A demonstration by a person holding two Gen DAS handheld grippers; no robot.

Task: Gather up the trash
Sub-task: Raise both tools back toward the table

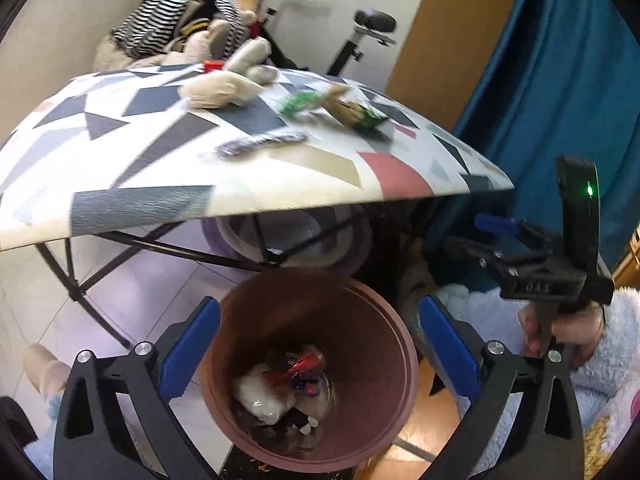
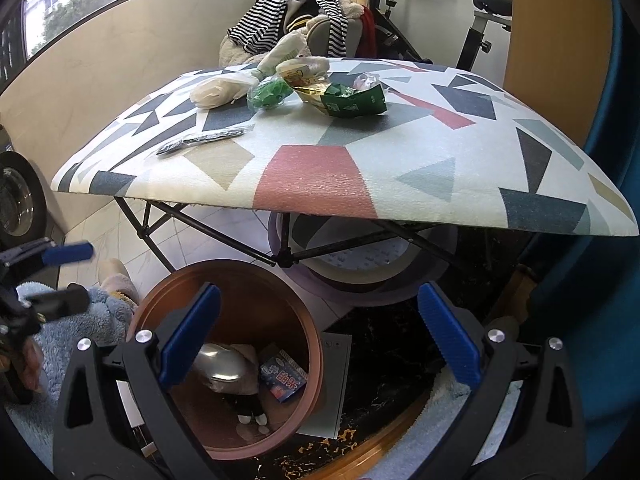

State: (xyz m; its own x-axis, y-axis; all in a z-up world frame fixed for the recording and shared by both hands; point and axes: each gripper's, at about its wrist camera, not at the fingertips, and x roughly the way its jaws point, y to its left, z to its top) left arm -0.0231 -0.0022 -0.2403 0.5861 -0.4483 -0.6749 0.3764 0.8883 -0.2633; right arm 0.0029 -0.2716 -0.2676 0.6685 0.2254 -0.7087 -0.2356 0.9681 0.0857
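A brown round bin (image 1: 380, 352) stands on the floor in front of the table; it also shows in the right wrist view (image 2: 256, 300). Inside lie wrappers, a white wad (image 1: 260, 396) and a blue packet (image 2: 282, 378). My left gripper (image 1: 318, 352) is open and empty right above the bin. My right gripper (image 2: 318, 340) is open and empty, above the bin's right side. On the patterned table (image 2: 316, 176) lie a green carton (image 2: 352, 102), a green bag (image 2: 270, 94), a white bag (image 2: 218, 92), a cup (image 2: 298, 70) and a dark strip (image 2: 200, 142).
A purple and white basin (image 2: 372, 280) sits under the table among black folding legs. A striped cloth over a chair (image 2: 288, 12) and an exercise bike (image 2: 476, 28) stand behind. A blue curtain (image 1: 560, 92) hangs at right. Fluffy blue fabric (image 2: 80, 328) lies at left.
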